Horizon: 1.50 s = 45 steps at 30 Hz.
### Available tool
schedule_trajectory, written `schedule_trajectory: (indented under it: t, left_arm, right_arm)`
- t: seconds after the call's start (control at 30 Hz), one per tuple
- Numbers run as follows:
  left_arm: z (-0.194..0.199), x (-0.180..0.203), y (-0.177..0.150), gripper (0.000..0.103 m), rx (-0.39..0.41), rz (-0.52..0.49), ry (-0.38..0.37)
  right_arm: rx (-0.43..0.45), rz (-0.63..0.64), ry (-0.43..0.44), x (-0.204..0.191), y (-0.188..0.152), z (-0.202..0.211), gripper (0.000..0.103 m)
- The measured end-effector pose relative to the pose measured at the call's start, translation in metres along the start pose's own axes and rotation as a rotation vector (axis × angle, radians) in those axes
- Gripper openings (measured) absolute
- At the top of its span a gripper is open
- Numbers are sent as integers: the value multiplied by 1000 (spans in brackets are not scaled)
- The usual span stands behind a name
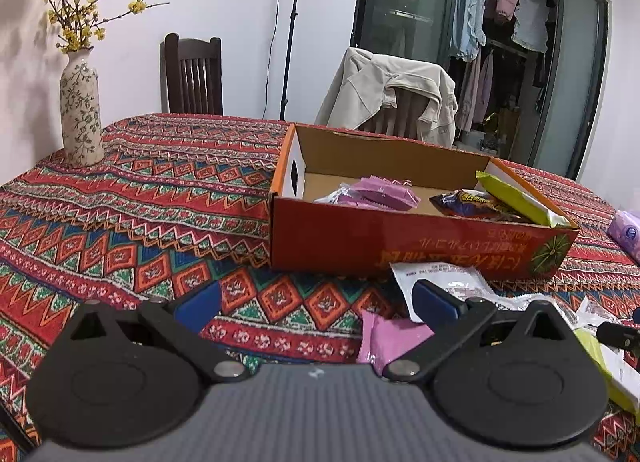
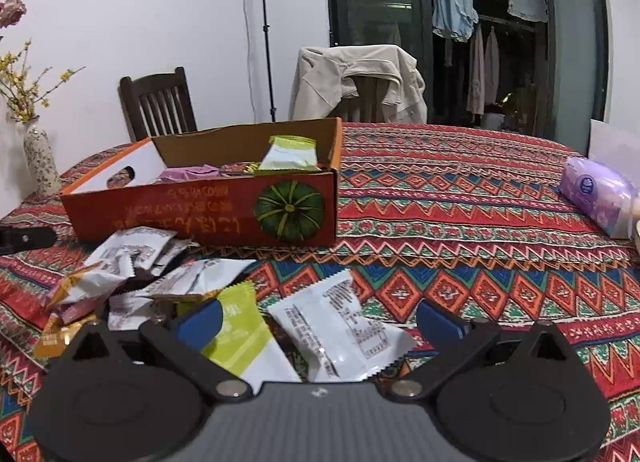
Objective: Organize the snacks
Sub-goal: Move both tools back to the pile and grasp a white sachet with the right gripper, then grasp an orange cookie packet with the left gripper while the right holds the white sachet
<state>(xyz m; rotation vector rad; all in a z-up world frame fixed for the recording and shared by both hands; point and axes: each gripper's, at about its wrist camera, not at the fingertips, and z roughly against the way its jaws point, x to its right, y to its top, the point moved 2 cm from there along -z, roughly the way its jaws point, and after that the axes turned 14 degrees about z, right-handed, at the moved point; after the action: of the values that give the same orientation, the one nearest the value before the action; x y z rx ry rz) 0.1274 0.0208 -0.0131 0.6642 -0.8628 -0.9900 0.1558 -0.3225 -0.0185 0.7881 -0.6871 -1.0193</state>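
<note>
An orange cardboard box with a pumpkin picture stands on the table; it also shows in the right wrist view. Inside lie pink packets, a dark packet and a green-white packet. My left gripper is open and empty, low over the cloth in front of the box, with a pink packet by its right finger. My right gripper is open and empty, over a white packet and a green-white packet. More loose packets lie to its left.
A patterned red tablecloth covers the table. A flowered vase stands at the far left. A purple tissue pack lies at the right. Two chairs stand behind, one draped with a beige jacket.
</note>
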Motion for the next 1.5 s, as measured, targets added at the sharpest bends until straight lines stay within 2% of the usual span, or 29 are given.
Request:
schedule_trajectory:
  t: [0.13,0.23,0.27,0.43,0.57,0.63,0.67,0.7,0.87,1.03,1.2,1.5]
  left_arm:
    - [2,1,-3,103,-8,0,1]
    - [4,0,-3,103,-9,3,1]
    - [4,1,-4,103,-12,1,2]
    - [7,1,-3,103,-10,-1,12]
    - [8,3,-3,103,-16,-5,22]
    - [9,3,-4,103,-16,-5,24]
    - [9,4,-4,103,-20,-4,27]
    - [8,4,-3,103,-25,-4,30]
    - [8,7,-2,103,-26,-2,30]
    - [0,13,0,103,-62,7,51]
    - [0,19,-1,103,-87,44,65]
    - [-1,35,11,103,-77,36,89]
  right_arm:
    - [-6,12,-29,10,1,4,102]
    - [-60,55,-52,14,1,-2,88]
    - [-76,67,-48,15,1,-5,82]
    - [-121,118,21,14,1,-22,82]
    - [-134,95,70,15,2,-34,74]
    - [-116,98,79,13,2,-34,59]
    - [-107,95,84,12,2,-33,47]
    - [-101,92,83,12,3,-32,42]
    - [-40,31,69,17,3,-24,39]
    - [54,-14,38,23,12,-10,39]
    - [137,-97,52,28,20,-5,39]
    - [178,-151,75,31,25,-21,39]
